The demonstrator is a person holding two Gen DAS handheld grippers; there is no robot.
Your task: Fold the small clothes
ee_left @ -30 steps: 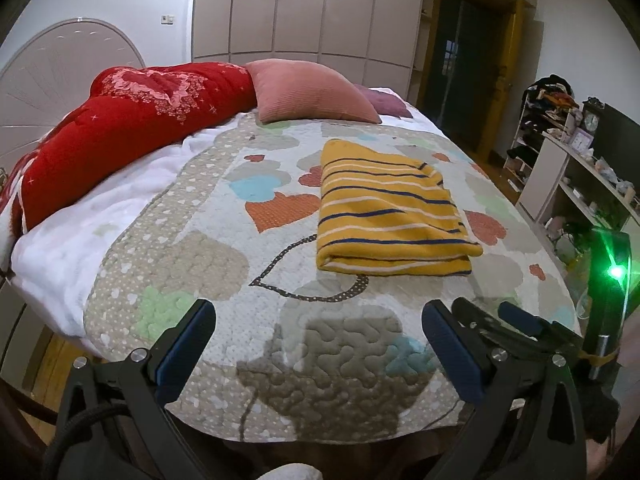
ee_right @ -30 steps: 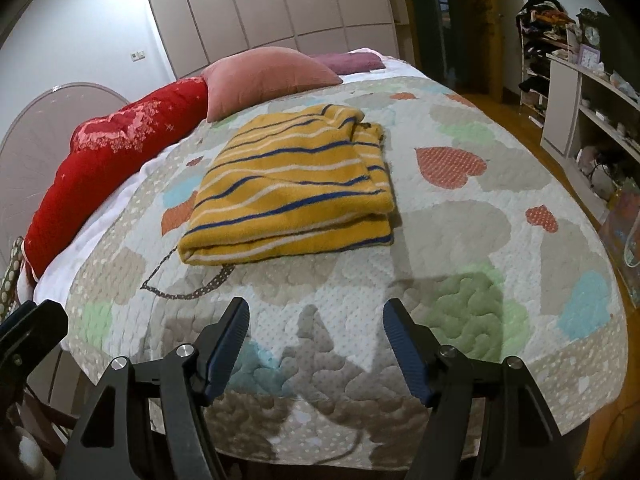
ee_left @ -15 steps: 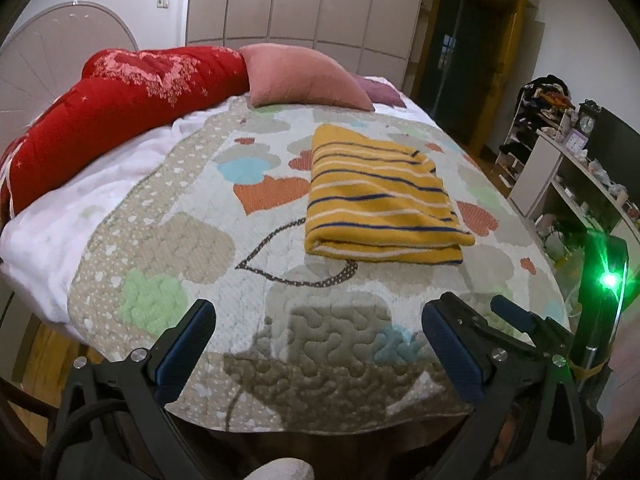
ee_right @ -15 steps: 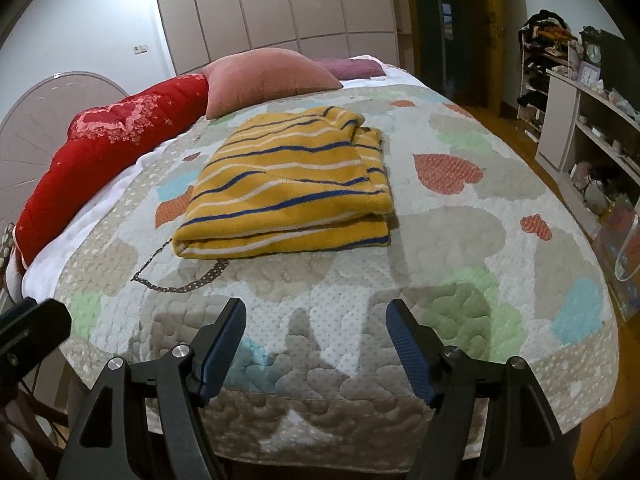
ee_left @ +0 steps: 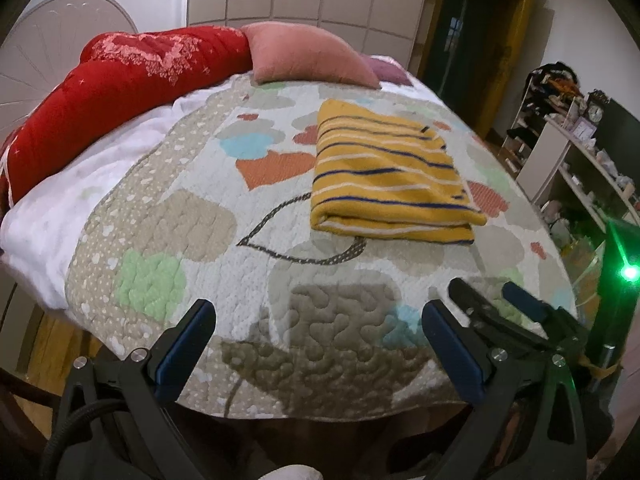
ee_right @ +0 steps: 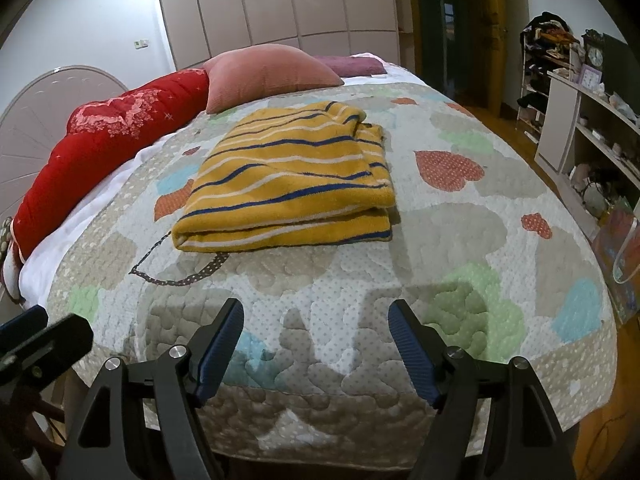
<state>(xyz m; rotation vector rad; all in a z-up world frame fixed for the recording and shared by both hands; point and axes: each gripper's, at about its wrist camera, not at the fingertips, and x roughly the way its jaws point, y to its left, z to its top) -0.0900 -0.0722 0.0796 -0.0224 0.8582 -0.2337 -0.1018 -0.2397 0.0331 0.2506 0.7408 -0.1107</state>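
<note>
One folded yellow striped garment (ee_right: 290,184) mid-bed on heart-patterned quilt (ee_right: 460,240), two pillows at far end, left hand-held gripper (ee_left: 316,340) and right hand-held gripper (ee_right: 316,340) both wide, empty, drawn back slightly since earlier.

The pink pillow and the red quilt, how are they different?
The pink pillow is plain; the red quilt has a pale flower pattern. The pillow is a short, puffy cushion; the quilt is a long roll along the bed's edge. Both are soft bedding lying at the far side of the bed, next to each other.
</note>
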